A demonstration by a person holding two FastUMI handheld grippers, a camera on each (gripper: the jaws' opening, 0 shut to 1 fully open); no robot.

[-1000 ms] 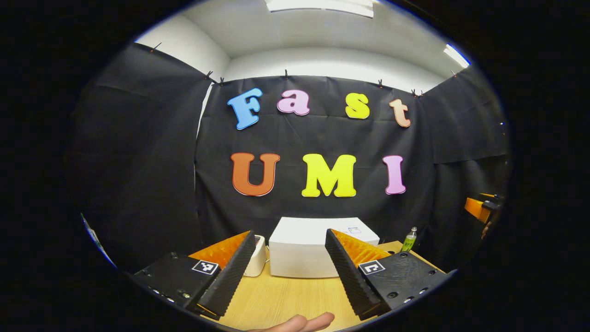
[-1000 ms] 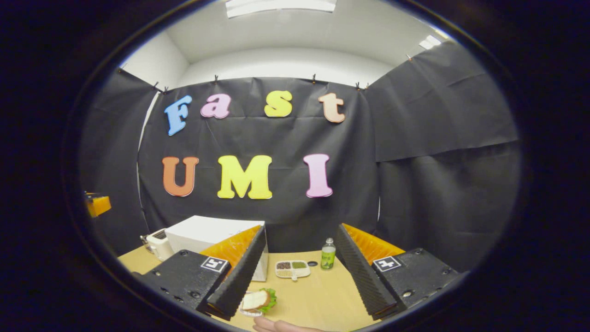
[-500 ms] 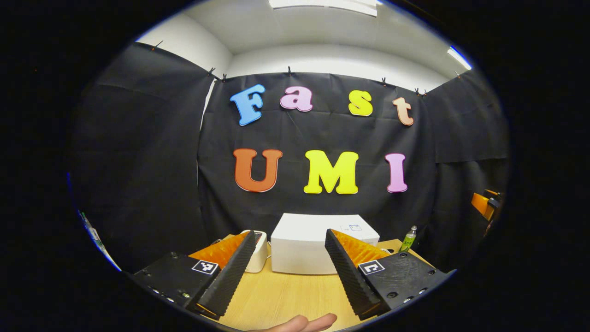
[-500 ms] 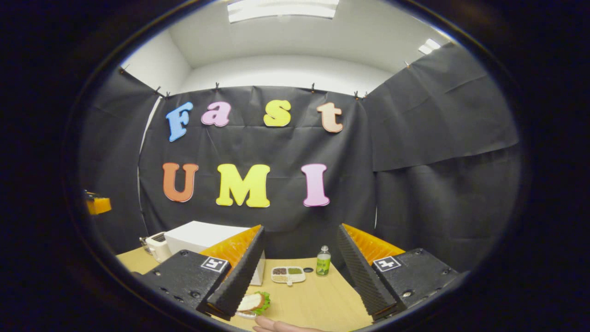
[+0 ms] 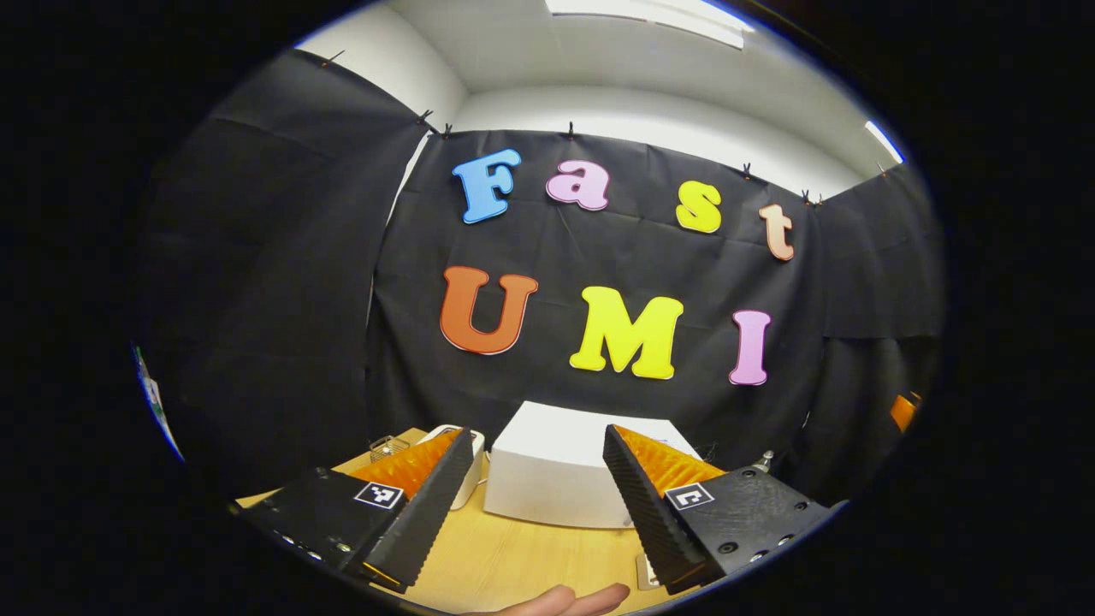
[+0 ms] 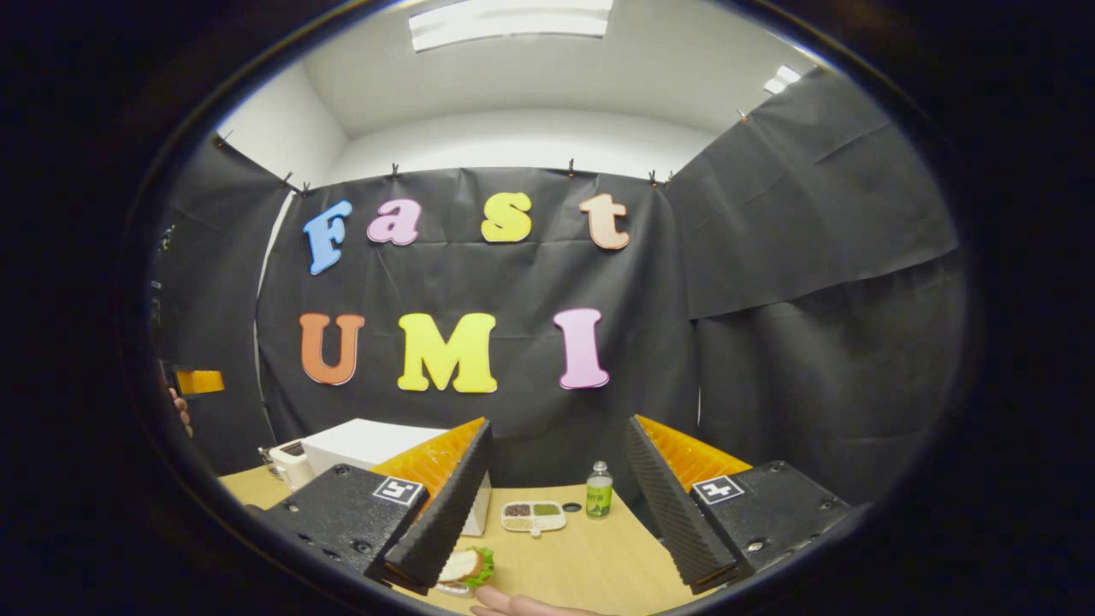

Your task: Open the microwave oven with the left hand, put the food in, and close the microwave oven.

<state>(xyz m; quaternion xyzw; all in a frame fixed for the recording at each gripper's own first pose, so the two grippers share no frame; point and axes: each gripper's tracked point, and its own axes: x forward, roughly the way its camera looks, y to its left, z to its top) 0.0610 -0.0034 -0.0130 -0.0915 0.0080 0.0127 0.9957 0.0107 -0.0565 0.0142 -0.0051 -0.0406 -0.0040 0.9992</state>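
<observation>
Beyond the left gripper (image 5: 535, 496), whose ribbed wedge fingers stand wide apart and empty, the boxy white microwave oven (image 5: 565, 466) sits closed on the pale wooden table (image 5: 513, 560); it looms nearer than a second ago. Left of the microwave oven stands a rounded white toaster (image 5: 469, 466). Right of the microwave oven, seen from the right gripper (image 6: 556, 496), likewise spread wide and empty, lie a sandwich (image 6: 466, 566) with leafy lettuce, a compartmented tray (image 6: 532, 516) and a green-labelled bottle (image 6: 599, 496).
</observation>
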